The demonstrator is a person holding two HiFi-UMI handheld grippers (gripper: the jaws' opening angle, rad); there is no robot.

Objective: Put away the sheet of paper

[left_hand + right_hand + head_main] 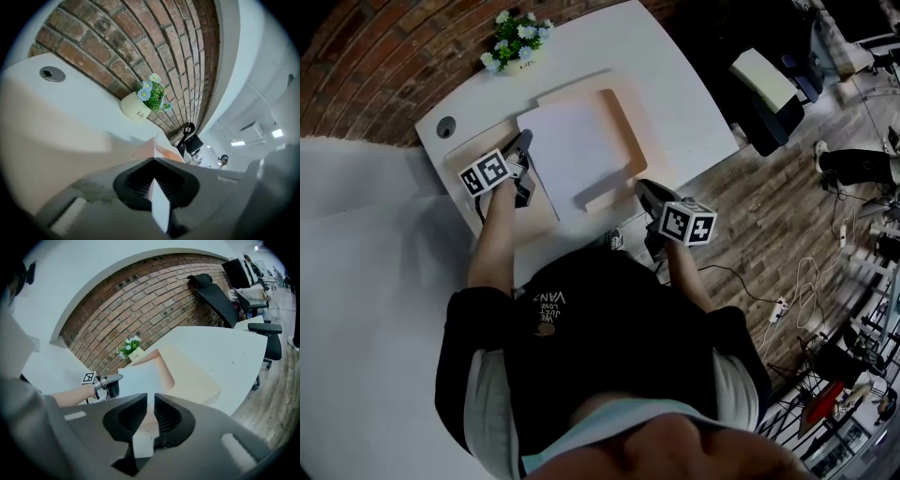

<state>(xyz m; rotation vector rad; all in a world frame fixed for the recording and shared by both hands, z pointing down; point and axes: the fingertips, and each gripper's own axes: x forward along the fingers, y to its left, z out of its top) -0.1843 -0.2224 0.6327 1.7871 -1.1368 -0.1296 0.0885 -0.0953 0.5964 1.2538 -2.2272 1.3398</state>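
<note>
A white sheet of paper (577, 155) lies spread over a shallow beige tray (645, 127) on the white table (675, 66). My left gripper (525, 156) is shut on the sheet's left edge; in the left gripper view the paper (159, 206) stands edge-on between the closed jaws (153, 161). My right gripper (643, 193) is shut on the sheet's near right corner. In the right gripper view the paper (140, 376) runs from the jaws (150, 401) out over the tray (192, 376) towards the left gripper (117, 377).
A small pot of flowers (516, 42) stands at the table's far edge by the brick wall (384, 56). A round cable hole (445, 128) is at the table's left corner. An office chair (769, 89) stands on the wooden floor to the right.
</note>
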